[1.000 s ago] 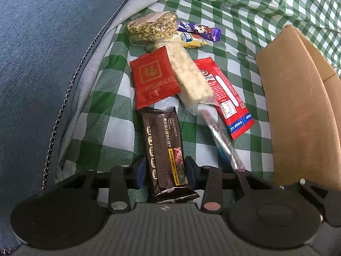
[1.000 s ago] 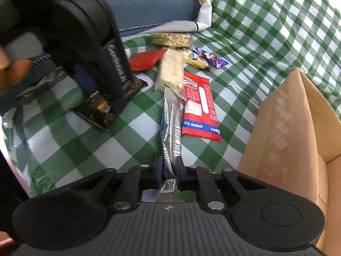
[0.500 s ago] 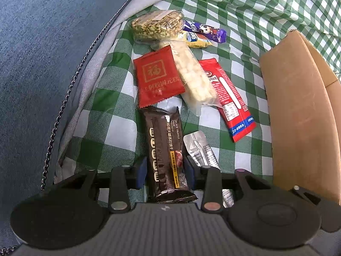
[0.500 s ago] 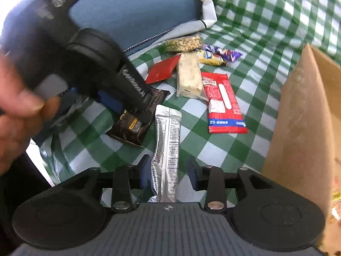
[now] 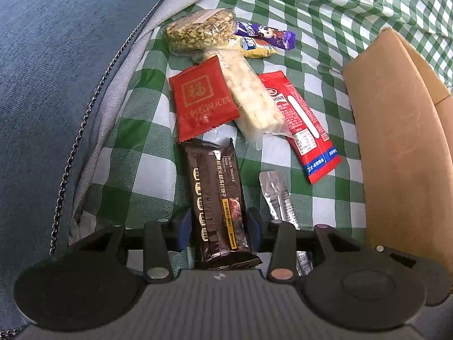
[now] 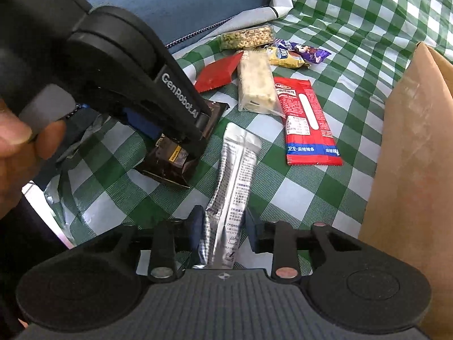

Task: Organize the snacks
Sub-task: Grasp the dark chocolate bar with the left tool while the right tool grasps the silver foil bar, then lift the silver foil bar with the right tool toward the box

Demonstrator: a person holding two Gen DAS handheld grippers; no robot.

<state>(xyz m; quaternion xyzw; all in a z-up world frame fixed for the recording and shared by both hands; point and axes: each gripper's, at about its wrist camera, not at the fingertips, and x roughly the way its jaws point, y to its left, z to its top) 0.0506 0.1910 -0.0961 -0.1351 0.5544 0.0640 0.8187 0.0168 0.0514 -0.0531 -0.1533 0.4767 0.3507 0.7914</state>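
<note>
Left gripper point(image 5: 218, 226) straddles the dark brown chocolate bar wrapper point(image 5: 216, 198), fingers apart; right gripper point(image 6: 225, 231) spread around the silver foil sachet point(image 6: 233, 187) on green-checked cloth point(image 6: 354, 22).

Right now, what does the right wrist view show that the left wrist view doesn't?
Only the right wrist view shows the person's hand holding the left gripper's body, and the right gripper open around the silver sachet. Only the left wrist view shows the left gripper straddling the dark chocolate bar. Both show the red packets, the checked cloth and the cardboard box.
</note>
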